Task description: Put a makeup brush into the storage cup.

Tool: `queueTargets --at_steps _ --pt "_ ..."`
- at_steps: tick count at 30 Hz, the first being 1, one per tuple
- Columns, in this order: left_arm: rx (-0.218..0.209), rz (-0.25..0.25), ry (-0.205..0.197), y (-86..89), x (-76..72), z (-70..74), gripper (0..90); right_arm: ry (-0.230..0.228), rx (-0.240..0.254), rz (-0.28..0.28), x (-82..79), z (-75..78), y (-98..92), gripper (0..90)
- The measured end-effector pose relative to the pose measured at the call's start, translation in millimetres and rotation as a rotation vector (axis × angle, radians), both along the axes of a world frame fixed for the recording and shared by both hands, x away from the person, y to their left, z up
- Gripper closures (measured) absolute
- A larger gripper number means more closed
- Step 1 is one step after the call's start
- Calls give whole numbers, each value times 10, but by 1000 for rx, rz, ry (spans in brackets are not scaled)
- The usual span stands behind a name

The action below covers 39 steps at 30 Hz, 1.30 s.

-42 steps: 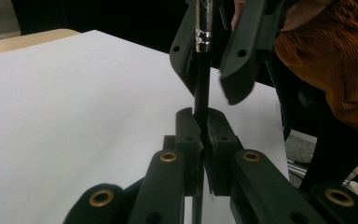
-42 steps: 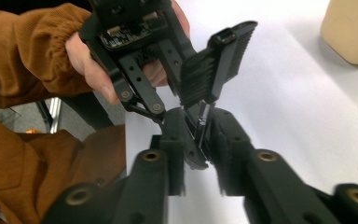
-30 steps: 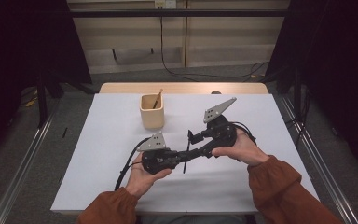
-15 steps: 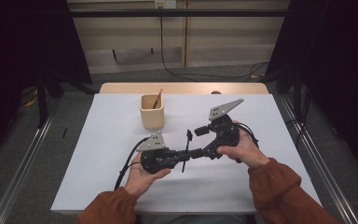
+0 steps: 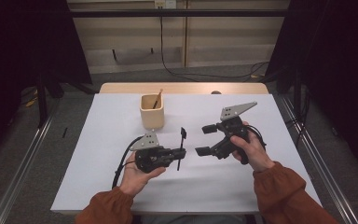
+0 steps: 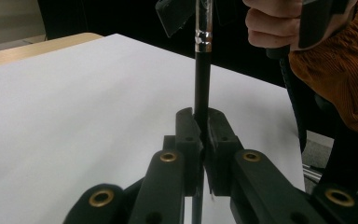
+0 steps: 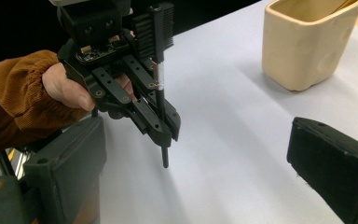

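Observation:
A thin black brush [image 5: 182, 148] with a silver ferrule stands nearly upright over the white table, bristle head up. My left gripper [image 5: 179, 155] is shut on its handle [image 6: 202, 79], pads pressed on both sides [image 6: 200, 128]. From the right gripper view, the brush [image 7: 160, 88] sticks out below the left gripper [image 7: 142, 109], its end just above the sheet. My right gripper [image 5: 203, 140] sits a little right of the brush, jaws wide apart [image 7: 200, 177] and nothing between them; they have just been opening.
A cream cup [image 5: 151, 112] holding a brown stick [image 5: 158, 98] stands behind the left gripper, seen as cup [image 7: 307, 42] from the right. The white table top [image 5: 98, 186] ends at a wooden strip at the back. Dark floor and metal rails flank the table.
The right gripper, which was close against the brush a second ago, has opened its jaws and drawn back to the right. The left gripper still holds the brush in place.

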<state>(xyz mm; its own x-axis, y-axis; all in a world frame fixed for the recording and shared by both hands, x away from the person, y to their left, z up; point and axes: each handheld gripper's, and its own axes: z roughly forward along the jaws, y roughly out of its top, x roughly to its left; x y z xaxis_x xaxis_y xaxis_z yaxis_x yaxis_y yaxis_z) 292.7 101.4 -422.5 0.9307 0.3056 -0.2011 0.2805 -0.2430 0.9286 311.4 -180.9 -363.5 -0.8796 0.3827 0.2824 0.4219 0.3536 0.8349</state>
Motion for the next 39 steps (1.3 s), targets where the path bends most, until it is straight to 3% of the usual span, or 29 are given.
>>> queueTargets --at_steps 7,18,22,24,27,33,39 --pt "5 14 1 62 -5 1 857 -11 26 -28 -11 -18 -167 42" --pt "-8 47 -2 189 19 49 857 -43 38 -141 -54 -73 -347 46" --pt "-14 71 -5 256 35 73 856 -54 9 -172 -107 -158 -418 42" --pt "-17 78 -5 272 45 75 857 -68 43 -193 -143 -193 -460 46" --pt "-20 83 -6 289 61 87 856 -71 35 -213 -194 -238 -521 44" --pt "-21 104 -9 360 83 119 857 -106 70 -265 -311 -271 -629 43" --pt "-29 131 -23 435 128 214 857 -109 62 -327 -404 -356 -749 25"
